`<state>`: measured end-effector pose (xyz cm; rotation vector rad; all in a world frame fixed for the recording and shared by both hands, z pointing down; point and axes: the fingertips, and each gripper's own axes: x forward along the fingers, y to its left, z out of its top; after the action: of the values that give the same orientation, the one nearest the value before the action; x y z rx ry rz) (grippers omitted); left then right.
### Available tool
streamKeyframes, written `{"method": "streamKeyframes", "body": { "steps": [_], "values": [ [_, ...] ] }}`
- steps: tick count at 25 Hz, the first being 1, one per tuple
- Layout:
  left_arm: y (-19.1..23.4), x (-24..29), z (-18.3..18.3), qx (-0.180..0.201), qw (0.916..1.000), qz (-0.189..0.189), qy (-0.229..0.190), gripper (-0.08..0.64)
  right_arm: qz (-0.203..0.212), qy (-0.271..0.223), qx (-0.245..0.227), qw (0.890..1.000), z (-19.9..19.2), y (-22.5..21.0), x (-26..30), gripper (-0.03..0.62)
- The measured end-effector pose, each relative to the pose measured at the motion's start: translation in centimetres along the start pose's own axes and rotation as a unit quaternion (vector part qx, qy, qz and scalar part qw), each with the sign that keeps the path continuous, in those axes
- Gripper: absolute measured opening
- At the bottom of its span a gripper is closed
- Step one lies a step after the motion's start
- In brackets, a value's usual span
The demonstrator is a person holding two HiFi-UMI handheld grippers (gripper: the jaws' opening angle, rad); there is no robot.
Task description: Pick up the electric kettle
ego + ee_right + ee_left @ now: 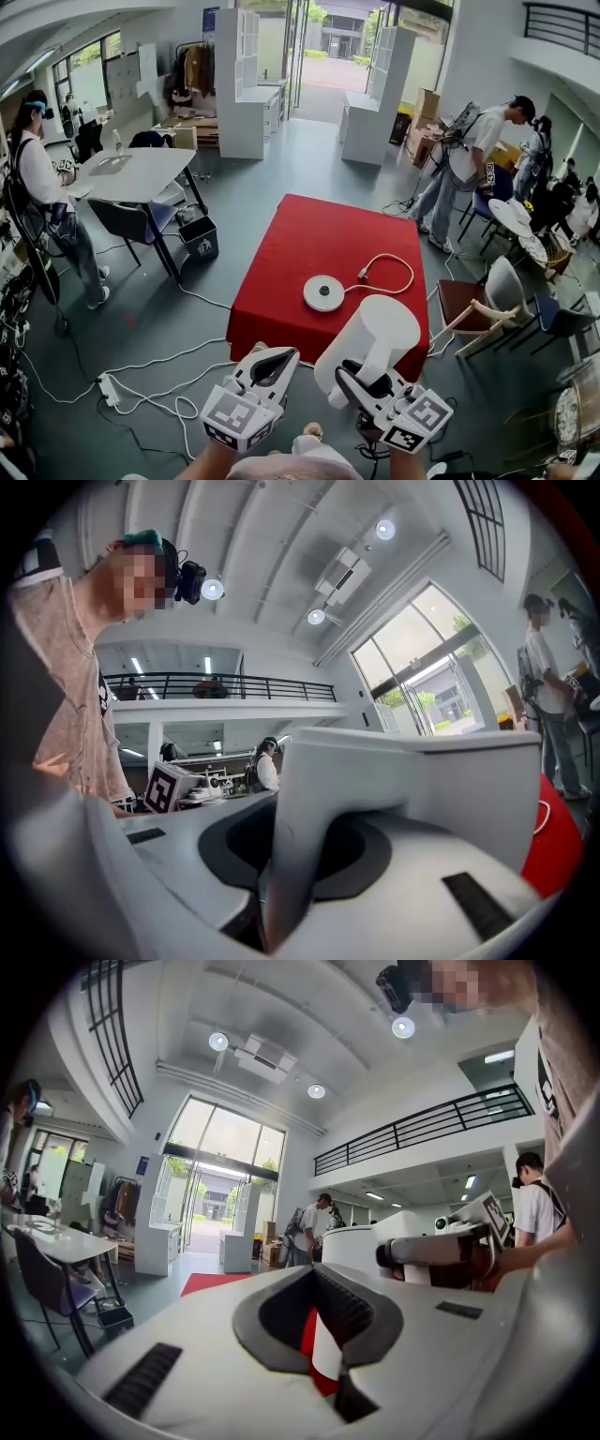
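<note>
The kettle (pixel 375 333) is off its round base (pixel 324 293) and hangs tilted over the near right edge of the red desk (pixel 300 234). It is carried only by the right hand-held gripper (pixel 364 380), whose jaws pinch the handle (pixel 286 855) with the dark pads on either side of it. The main risk is the kettle swinging in that pinch. The body sits well out from the handle, so its weight pulls it round the pads, and a smooth handle held at one narrow place may turn or slide out. Whether there is water inside cannot be seen; if there is, the pull is stronger and the tilt could spill it. A drop here would probably miss the desk and hit the floor, or clip the desk edge on the way down. The left hand-held gripper (pixel 262 361) is just to the left of the kettle, with its jaws pressed together on nothing, so it gives no support and could knock the body if it drifts right. The cord (pixel 412 275) lies with the base, far from the kettle, and looks unlikely to snag.
</note>
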<state>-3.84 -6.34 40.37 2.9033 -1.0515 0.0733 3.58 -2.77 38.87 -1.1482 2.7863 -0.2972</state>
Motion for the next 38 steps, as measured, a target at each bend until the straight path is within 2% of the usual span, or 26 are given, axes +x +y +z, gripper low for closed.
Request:
{"method": "streamKeyframes", "body": {
  "steps": [6, 13, 25, 38],
  "values": [
    [-2.6, -2.4, -0.3, -0.001, 0.9996, -0.028, 0.000, 0.000, -0.008, 0.001, 0.010, 1.000, -1.4, 4.1, -2.2, 0.103],
    [-5.4, -3.8, -0.4, -0.001, 0.9997, -0.026, 0.002, 0.000, 0.003, -0.006, 0.024, 1.000, -2.1, 6.6, -5.1, 0.103],
    [-9.5, -4.8, -1.0, 0.000, 0.9997, -0.024, 0.006, 0.000, 0.013, 0.001, 0.020, 1.000, -2.5, 7.6, -8.1, 0.103],
    [-9.2, -4.6, -0.6, -0.001, 0.9999, -0.011, 0.001, 0.000, 0.027, 0.004, 0.007, 1.000, -2.0, 7.3, -7.8, 0.100]
  ]
}}
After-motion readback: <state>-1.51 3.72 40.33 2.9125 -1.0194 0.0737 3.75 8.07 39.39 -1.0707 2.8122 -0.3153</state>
